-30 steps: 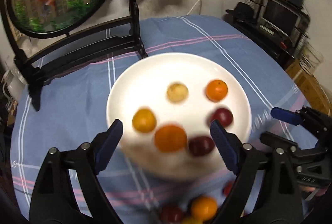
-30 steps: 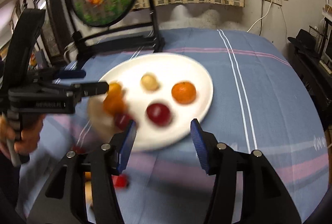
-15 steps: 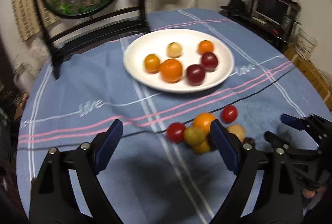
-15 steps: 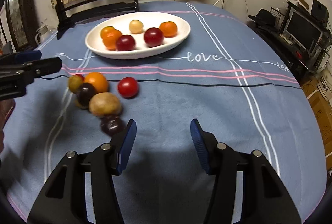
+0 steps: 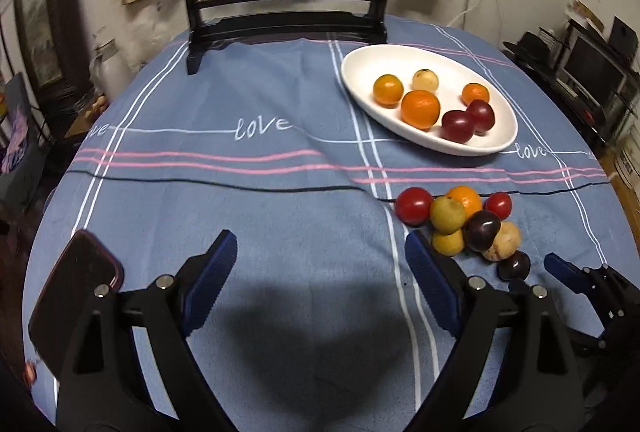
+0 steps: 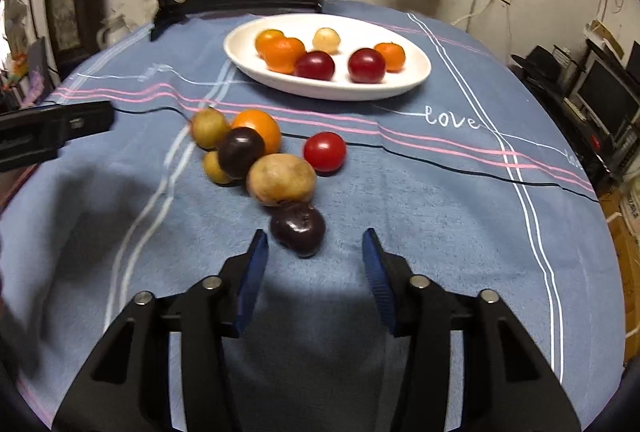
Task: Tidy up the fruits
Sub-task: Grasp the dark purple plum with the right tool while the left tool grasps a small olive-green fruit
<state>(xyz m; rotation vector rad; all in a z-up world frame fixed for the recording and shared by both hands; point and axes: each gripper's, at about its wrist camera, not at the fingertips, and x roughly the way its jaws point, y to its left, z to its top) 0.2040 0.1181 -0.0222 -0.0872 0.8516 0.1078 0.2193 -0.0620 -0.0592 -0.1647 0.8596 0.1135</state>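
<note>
Pick step: right gripper (image 6: 314,252) unclenched, jaws just been narrowing, nothing between them (dark purple round plum (image 6: 297,228) just ahead). Left gripper (image 5: 318,272) released, empty. Next: advance, straddle plum, clamp.

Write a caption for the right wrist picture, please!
Open right tool nears a dark plum by loose fruit; six more sit on the plate.

A round table under a blue striped tablecloth (image 5: 248,199) carries a white plate (image 6: 408,79) with fruits, a loose fruit pile (image 6: 260,159) near it, a phone (image 5: 76,292) — and a dark framed stand (image 5: 284,19) at the far edge.
</note>
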